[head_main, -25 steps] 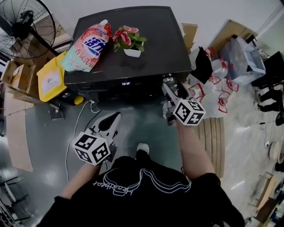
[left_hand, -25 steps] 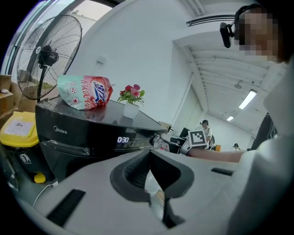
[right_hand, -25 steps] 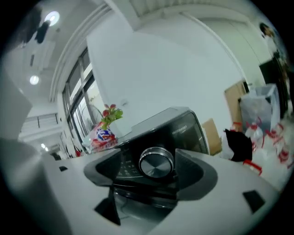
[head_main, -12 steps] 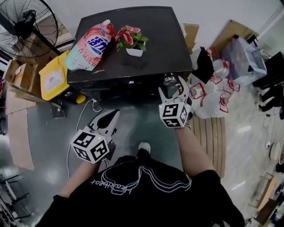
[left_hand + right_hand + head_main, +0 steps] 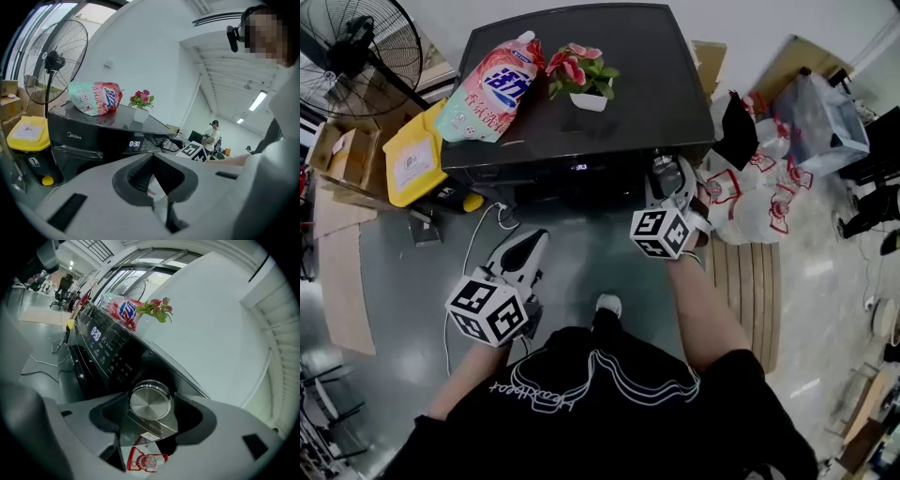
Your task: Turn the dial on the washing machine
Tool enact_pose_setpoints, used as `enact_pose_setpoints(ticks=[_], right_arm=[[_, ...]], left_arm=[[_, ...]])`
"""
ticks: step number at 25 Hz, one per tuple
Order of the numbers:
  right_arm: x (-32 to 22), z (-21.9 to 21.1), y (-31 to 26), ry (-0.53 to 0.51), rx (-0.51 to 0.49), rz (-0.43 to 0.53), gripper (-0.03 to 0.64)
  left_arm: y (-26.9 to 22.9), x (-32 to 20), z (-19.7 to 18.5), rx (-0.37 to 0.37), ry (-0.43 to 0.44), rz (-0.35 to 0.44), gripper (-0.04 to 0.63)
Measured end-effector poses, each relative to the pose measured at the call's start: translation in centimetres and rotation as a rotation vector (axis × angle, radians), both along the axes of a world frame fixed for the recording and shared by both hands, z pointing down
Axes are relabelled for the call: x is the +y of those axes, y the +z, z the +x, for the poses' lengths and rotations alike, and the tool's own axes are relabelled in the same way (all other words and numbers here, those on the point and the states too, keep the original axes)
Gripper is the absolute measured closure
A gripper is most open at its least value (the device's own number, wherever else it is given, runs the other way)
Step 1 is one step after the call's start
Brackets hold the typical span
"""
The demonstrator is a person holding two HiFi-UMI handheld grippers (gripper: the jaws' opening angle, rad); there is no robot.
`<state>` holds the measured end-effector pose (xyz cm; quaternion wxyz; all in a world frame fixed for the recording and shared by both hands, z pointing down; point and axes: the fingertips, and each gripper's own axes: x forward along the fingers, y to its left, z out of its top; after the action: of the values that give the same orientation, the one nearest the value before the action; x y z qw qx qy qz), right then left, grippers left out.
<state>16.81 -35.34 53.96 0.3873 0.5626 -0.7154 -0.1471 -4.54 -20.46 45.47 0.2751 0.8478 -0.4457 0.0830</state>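
The black washing machine [image 5: 647, 84] stands in front of me, and its round steel dial [image 5: 662, 167] is at the right end of the front panel. My right gripper [image 5: 669, 180] is at the dial. In the right gripper view the dial [image 5: 150, 400] sits between the two dark pads of the right gripper [image 5: 152, 413]. The jaws have just been closing, and the pads now lie against both sides of the dial. My left gripper [image 5: 525, 255] hangs low in front of the machine, away from the panel. In its own view the left gripper [image 5: 158, 190] is shut and holds nothing.
A detergent pouch [image 5: 492, 86] and a small potted flower [image 5: 581, 80] lie on the machine's lid. The display [image 5: 134, 144] is lit. To the left are a yellow bin [image 5: 412, 159], a floor fan [image 5: 352, 47] and cardboard boxes. Printed bags [image 5: 750, 192] are piled to the right.
The right gripper has rolled about its own axis, so its marker cube shows another face. It dropped a little onto the dial and its jaws closed around it. The left gripper stayed put.
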Motion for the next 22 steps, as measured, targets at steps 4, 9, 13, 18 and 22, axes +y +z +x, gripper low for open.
enact_pose_setpoints(ticks=[4,9,13,18,22], right_arm=[[0.02,-0.02,0.12,-0.005,0.026,0.003,0.341],[-0.03,-0.07,-0.01,0.000,0.008,0.009,0.342],[0.01,0.03,0.03,0.004,-0.005,0.007,0.334],[-0.09,0.08,-0.05,0.013,-0.049,0.002,0.336],[-0.11,0.19,-0.07,0.023,-0.129,-0.021,0.336]], left_arm=[[0.08,-0.02,-0.53,-0.003,-0.014,-0.004,0.592],[0.25,0.05,-0.73,-0.007,-0.021,-0.009,0.592],[0.28,0.29,-0.29,-0.003,-0.010,-0.011,0.591],[0.14,0.20,-0.19,-0.001,-0.006,-0.006,0.592],[0.36,0.22,-0.24,-0.006,-0.009,-0.008,0.591]])
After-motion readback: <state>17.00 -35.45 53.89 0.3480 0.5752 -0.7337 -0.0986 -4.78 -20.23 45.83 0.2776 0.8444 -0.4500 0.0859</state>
